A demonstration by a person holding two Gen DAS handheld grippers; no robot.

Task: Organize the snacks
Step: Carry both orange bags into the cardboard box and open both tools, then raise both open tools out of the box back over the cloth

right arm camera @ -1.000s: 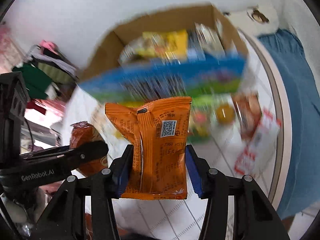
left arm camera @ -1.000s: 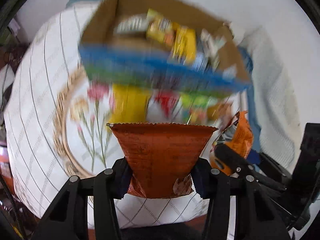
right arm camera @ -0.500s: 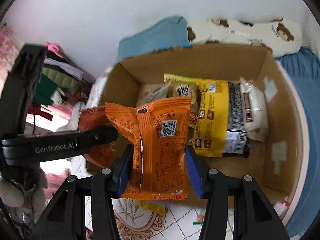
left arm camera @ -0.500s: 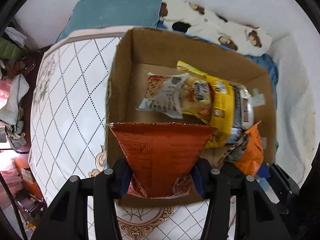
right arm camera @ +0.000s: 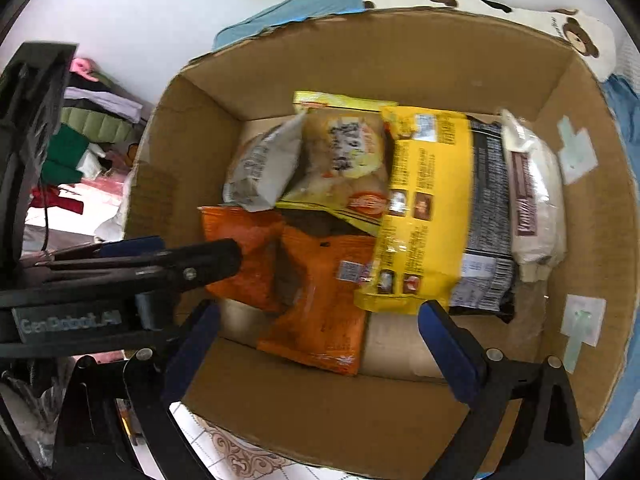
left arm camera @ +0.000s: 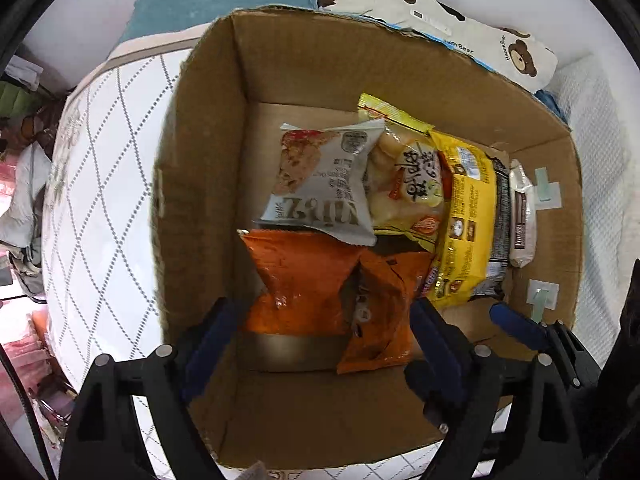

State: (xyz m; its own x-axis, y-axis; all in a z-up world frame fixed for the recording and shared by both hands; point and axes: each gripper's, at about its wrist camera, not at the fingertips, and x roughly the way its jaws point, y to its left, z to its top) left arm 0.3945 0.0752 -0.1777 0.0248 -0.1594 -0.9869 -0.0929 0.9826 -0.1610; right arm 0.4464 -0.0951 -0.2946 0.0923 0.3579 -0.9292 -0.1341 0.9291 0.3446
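— Quilted bed (left arm camera: 100, 184) under everything, white wall behind; what's in the cardboard box (left arm camera: 200, 160)?

— Snacks. A grey-white packet (left arm camera: 324, 184) leans on a pale yellow bag (left arm camera: 408, 184), with a long yellow pack (right arm camera: 428, 208), a dark wrapper (right arm camera: 486, 216) and a white packet (right arm camera: 532, 196) to the right. Nearest me lie two orange packets (left arm camera: 300, 276) (right arm camera: 320, 304), touching, down on the box floor.

— And your tools?

— My left tool (left arm camera: 320, 332) is spread wide, gripping nothing; its blue pads sit either side of the orange packets without touching. My right tool (right arm camera: 316, 340) is spread wide too, and bare.

— Anything crowding you?

— The left tool's arm crosses my right view, covering part of one orange packet. A teal pillow (left arm camera: 224, 0) and a bear-print pillow (left arm camera: 460, 28) sit just behind the box.
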